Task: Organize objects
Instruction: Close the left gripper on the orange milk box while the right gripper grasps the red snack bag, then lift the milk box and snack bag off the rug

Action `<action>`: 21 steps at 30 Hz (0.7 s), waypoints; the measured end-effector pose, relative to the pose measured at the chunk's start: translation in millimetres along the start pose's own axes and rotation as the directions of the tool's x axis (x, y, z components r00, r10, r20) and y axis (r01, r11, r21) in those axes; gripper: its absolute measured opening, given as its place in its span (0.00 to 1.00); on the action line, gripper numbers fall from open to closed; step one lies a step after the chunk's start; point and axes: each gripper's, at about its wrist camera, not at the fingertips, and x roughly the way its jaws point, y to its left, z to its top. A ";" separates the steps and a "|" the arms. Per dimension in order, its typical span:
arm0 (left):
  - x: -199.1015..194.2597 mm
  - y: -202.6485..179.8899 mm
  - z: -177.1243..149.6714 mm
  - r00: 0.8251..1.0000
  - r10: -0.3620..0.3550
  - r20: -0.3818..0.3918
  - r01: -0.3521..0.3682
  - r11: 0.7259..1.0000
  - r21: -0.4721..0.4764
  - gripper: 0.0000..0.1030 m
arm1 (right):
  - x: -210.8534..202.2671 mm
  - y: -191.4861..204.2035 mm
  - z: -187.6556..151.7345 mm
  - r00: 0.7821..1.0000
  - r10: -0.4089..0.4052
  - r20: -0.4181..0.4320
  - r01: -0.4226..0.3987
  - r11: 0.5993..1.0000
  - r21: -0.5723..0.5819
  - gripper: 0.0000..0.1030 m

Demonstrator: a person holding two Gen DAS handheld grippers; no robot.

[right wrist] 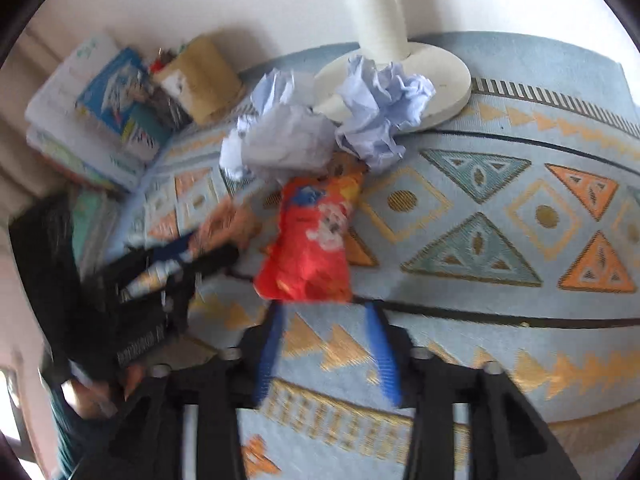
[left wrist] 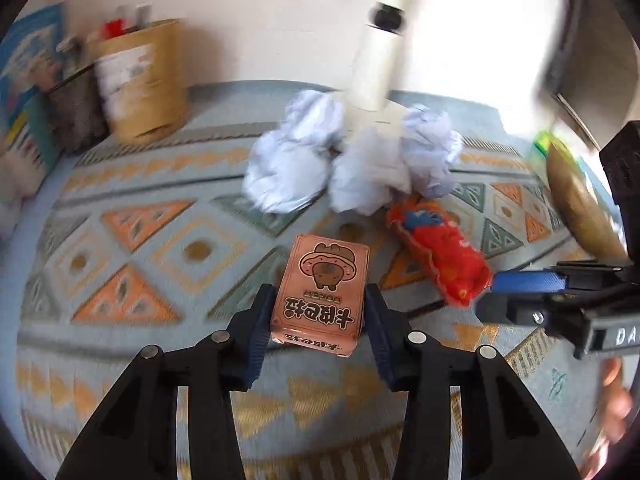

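A pink card box with a cartoon capybara lies between the fingers of my left gripper; the jaws stand at its two sides, closed on it. A red snack bag lies to its right on the patterned cloth; in the right wrist view the snack bag lies just beyond the tips of my open right gripper, which holds nothing. Several crumpled pale-blue paper balls lie behind, also in the right wrist view. The right gripper shows at the right of the left wrist view.
A white lamp base and post stand at the back of the patterned tablecloth. A brown paper cylinder holder and a stack of books stand at the back left. A brown bowl-like object sits at right.
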 end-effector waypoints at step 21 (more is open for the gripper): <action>-44.5 -17.2 -63.1 0.999 -0.042 0.021 0.044 0.991 -0.129 0.39 | -39.8 3.5 -71.3 0.982 -0.151 0.117 0.177 0.948 -0.264 0.29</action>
